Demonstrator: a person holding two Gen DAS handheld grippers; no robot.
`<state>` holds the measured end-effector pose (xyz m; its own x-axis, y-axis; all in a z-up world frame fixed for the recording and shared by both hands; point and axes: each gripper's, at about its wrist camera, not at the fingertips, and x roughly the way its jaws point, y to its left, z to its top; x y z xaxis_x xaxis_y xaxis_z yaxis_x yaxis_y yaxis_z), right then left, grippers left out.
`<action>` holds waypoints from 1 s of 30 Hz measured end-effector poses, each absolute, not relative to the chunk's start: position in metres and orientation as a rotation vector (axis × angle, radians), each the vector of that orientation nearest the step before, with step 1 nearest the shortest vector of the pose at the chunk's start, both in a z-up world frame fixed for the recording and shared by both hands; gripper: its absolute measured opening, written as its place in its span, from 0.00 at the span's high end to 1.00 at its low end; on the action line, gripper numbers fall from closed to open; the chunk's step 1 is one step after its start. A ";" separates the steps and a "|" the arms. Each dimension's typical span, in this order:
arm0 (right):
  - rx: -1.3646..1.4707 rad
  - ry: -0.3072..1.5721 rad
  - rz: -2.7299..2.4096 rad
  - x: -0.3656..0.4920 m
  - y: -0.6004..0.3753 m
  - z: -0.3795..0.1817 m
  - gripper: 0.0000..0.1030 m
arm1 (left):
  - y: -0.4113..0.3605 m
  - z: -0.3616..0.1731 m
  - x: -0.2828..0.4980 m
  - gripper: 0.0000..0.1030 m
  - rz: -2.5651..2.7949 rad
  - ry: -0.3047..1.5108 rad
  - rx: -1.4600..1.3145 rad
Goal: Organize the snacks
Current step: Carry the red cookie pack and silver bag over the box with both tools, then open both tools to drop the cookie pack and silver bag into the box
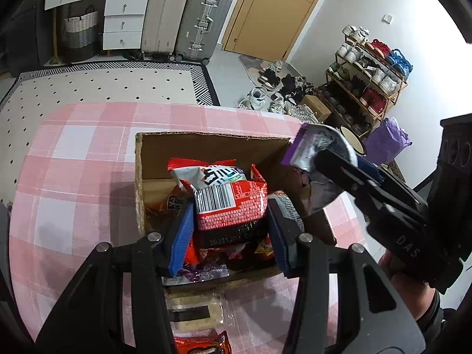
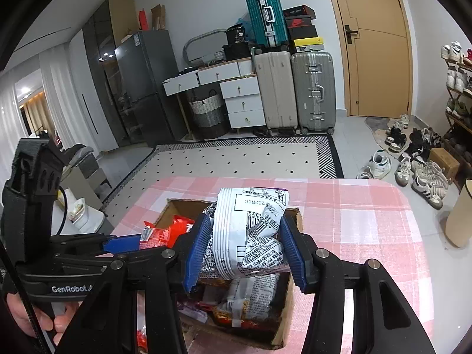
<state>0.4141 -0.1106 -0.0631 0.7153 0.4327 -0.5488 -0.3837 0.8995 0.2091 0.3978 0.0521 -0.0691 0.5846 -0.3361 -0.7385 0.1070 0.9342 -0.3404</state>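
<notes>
An open cardboard box (image 1: 206,137) with several snack packets in it stands on the pink checked tablecloth (image 1: 88,162). My left gripper (image 1: 231,231) is shut on a red snack packet (image 1: 233,206) with a barcode, held over the inside of the box. My right gripper (image 2: 246,247) is shut on a crinkled silver-white packet (image 2: 250,230) with a purple edge, above the right side of the box (image 2: 177,206). In the left wrist view that packet (image 1: 312,147) hangs over the box's far right corner. From the right wrist camera, the left gripper (image 2: 126,243) and its red packet (image 2: 165,233) sit at the left.
A beige packet (image 1: 194,312) and another red packet (image 1: 203,345) lie on the cloth in front of the box. A cream cup (image 1: 352,141) stands past the table's right edge. Shoes, a shoe rack (image 1: 368,82) and suitcases (image 2: 295,88) fill the floor beyond.
</notes>
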 end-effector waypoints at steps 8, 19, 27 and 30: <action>0.105 0.662 0.456 0.423 -0.116 -0.079 0.38 | 0.049 -0.072 0.399 0.25 -0.261 0.929 -0.265; 0.144 0.632 0.467 0.391 -0.139 -0.068 0.33 | 0.060 -0.056 0.381 0.22 -0.219 0.902 -0.257; 0.146 0.593 0.471 0.364 -0.142 -0.047 0.33 | 0.064 -0.035 0.356 0.22 -0.190 0.868 -0.251; 0.140 0.574 0.473 0.349 -0.142 -0.038 0.28 | 0.064 -0.027 0.347 0.22 -0.175 0.856 -0.243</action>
<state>0.3493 -0.1417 -0.0385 0.7363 0.4671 -0.4896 -0.3907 0.8842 0.2560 0.3468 0.0645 -0.0266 0.6437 -0.2490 -0.7237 0.0551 0.9582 -0.2807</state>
